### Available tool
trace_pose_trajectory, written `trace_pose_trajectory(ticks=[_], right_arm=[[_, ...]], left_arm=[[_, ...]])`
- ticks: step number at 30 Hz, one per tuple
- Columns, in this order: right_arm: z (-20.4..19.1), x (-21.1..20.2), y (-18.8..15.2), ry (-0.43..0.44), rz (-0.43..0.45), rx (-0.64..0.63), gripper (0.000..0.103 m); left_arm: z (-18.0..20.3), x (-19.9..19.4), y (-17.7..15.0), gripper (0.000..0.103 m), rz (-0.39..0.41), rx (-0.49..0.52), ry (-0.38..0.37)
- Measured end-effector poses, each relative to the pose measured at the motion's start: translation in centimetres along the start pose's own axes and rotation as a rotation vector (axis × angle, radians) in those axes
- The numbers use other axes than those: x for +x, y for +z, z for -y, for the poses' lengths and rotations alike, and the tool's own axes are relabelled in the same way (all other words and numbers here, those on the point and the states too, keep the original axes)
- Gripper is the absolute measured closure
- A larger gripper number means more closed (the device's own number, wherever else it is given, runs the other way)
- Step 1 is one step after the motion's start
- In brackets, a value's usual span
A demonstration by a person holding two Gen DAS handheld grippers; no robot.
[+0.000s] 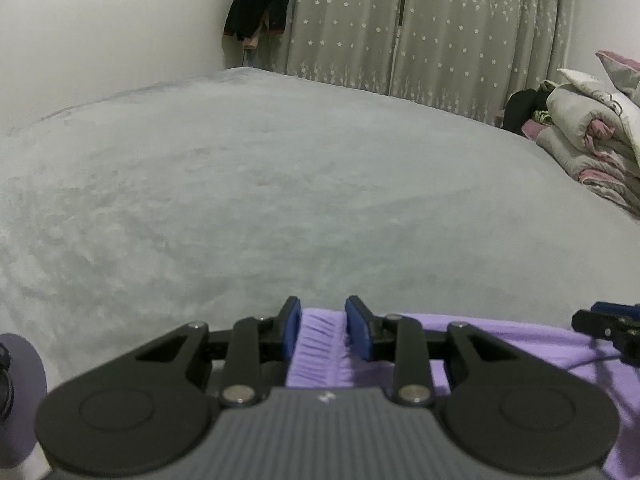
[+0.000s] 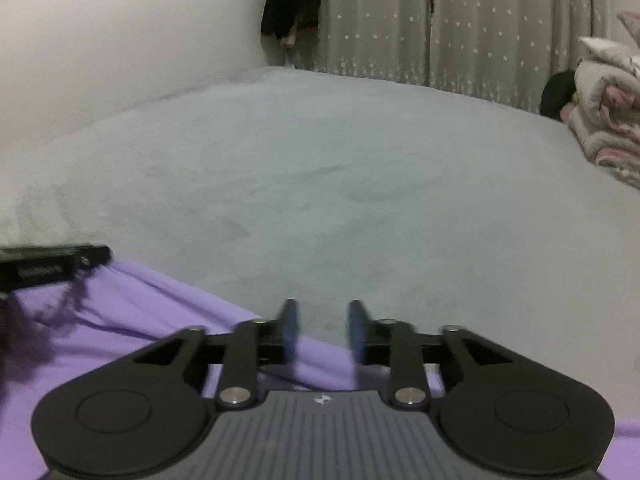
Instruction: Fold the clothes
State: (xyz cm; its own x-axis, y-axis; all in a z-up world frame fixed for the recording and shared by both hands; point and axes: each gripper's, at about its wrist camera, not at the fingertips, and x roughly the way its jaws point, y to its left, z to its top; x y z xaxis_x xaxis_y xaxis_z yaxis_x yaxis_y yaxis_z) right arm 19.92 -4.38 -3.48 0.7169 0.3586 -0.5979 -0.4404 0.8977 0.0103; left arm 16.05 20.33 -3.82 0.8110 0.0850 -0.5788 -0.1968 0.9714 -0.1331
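Left gripper (image 1: 322,326) pinching purple garment's (image 1: 500,340) ribbed edge; right gripper (image 2: 323,330) fingers apart, empty, loads of bare bed (image 2: 320,180) ahead.

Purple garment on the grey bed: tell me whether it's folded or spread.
Cannot tell. Only the purple garment's far edge shows, lying on the grey plush bed cover; its ribbed band sits between the left gripper's blue pads.
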Motion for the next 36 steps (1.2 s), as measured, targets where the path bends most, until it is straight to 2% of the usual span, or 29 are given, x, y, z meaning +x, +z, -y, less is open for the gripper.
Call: trace_pose_trajectory(ticks=[3, 7, 9, 10, 16, 23, 30, 36], right_arm=[[-0.2, -0.6, 0.3, 0.050, -0.019, -0.007, 0.068], [-1.3, 0.1, 0.5, 0.099, -0.088, -0.076, 0.068], [-1.8, 0.2, 0.4, 0.104, -0.090, -0.110, 0.092], [-2.0, 0.2, 0.4, 0.108, -0.094, -0.119, 0.099], [-2.6, -2.3, 1.3, 0.069, -0.064, -0.153, 0.099], [-3.9, -7.8, 2.6, 0.040, -0.010, -0.198, 0.099], [-5.2, -12.7, 1.7, 0.022, -0.005, -0.206, 0.099], [-6.9, -16.1, -0.6, 0.016, -0.015, -0.214, 0.099]], left_arm=[[-0.6, -0.2, 0.0, 0.077, 0.004, -0.028, -0.022], [-1.1, -0.4, 0.2, 0.078, 0.009, -0.057, -0.045], [-1.2, -0.5, 0.4, 0.079, 0.015, -0.059, -0.050], [-1.1, -0.6, 0.5, 0.079, 0.019, -0.058, -0.051], [-0.7, -2.3, 1.1, 0.079, 0.052, -0.040, -0.063], [0.5, -5.7, 2.0, 0.079, 0.066, 0.018, -0.082], [1.1, -10.4, 2.3, 0.079, 0.045, 0.075, -0.104], [1.1, -14.6, 0.3, 0.079, 0.020, 0.075, -0.116]])
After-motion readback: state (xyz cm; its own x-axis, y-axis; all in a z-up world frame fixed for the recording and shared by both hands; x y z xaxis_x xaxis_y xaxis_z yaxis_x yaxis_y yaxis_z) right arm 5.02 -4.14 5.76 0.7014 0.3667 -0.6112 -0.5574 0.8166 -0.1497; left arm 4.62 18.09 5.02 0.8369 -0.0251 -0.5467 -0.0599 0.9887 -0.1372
